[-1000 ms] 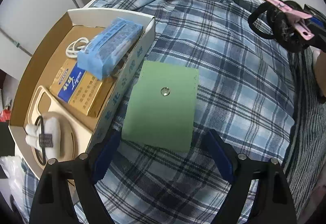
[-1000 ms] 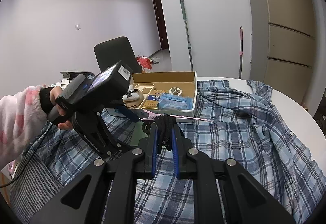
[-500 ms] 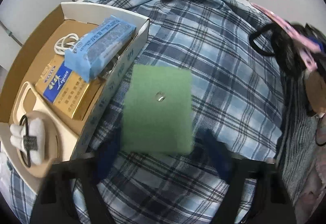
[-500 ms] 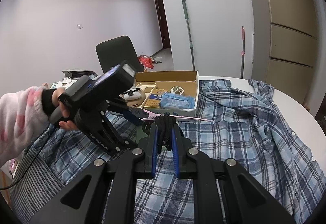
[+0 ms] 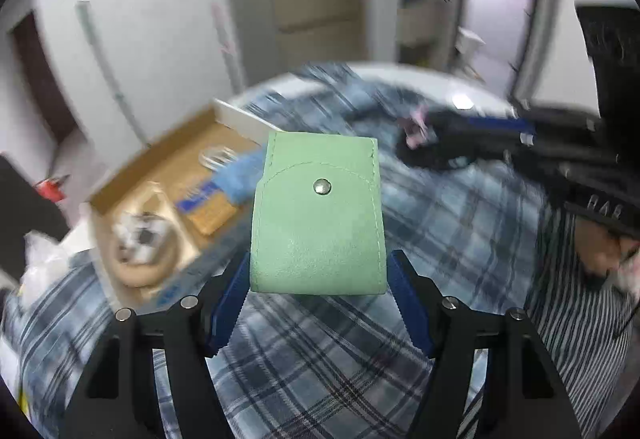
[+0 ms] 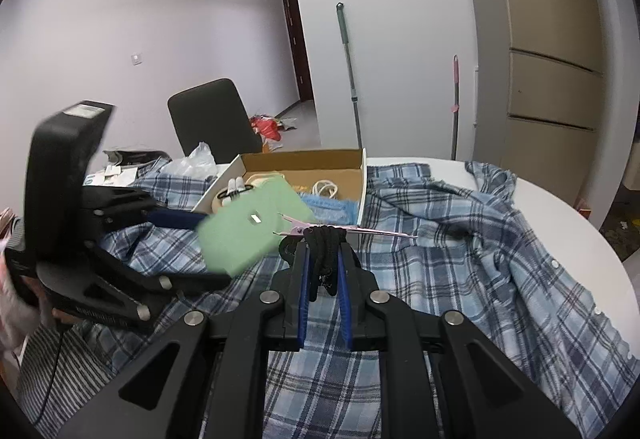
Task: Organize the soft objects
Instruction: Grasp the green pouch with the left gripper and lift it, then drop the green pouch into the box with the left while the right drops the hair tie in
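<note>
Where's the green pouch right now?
The green pouch is gripped in the left gripper, lifted above the plaid shirt, beside the cardboard box.

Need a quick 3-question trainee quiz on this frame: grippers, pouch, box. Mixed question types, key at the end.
1. True or false: the left gripper holds the green pouch clear of the plaid shirt.
2. What does the right gripper grip? A) black cord bundle B) blue tissue pack C) nothing
3. Fill in: the pouch's flap closes with a metal ____.

Key: 1 true; 2 A, the black cord bundle, pink clip attached; 3 snap.
</note>
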Tool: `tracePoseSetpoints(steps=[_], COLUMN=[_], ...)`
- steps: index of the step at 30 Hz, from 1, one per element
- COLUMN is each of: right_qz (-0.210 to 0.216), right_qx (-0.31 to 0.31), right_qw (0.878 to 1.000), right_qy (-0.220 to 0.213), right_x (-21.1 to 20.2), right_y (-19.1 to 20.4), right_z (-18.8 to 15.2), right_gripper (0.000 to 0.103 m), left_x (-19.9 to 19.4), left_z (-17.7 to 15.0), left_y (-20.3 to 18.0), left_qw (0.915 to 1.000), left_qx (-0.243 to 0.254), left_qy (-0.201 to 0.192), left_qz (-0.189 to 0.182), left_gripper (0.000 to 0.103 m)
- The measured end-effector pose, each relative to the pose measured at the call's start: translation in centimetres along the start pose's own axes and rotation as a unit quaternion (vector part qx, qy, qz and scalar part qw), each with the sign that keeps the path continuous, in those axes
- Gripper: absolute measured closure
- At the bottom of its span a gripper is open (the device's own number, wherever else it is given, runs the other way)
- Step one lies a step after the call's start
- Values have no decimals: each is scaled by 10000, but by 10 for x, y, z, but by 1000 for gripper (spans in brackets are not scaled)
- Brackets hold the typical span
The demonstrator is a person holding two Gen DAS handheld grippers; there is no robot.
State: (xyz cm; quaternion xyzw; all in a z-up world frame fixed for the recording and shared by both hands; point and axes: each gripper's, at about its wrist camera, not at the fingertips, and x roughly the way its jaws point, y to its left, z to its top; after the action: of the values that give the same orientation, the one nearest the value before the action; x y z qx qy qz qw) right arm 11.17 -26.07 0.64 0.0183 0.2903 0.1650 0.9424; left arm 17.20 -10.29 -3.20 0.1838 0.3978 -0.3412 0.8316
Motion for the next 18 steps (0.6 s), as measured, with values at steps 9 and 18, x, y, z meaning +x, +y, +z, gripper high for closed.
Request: tracePoseSetpoints(steps=[9,18], right_qz=[-152,-487], right_qx=[-262,113], right_qw=[9992,9983], right_qy=[-260,294], right_x=[1,90], right_y=[28,39], right_z=[64,136], right_gripper=[91,91], left_x=[-81,-110], left_z=[12,32], left_y=[30,92], left_qw=[9784,9256], left_qx=[-1314,-2608], left_qy=[-1279,-2131], left_qz=[952,1729], left_gripper=[32,32])
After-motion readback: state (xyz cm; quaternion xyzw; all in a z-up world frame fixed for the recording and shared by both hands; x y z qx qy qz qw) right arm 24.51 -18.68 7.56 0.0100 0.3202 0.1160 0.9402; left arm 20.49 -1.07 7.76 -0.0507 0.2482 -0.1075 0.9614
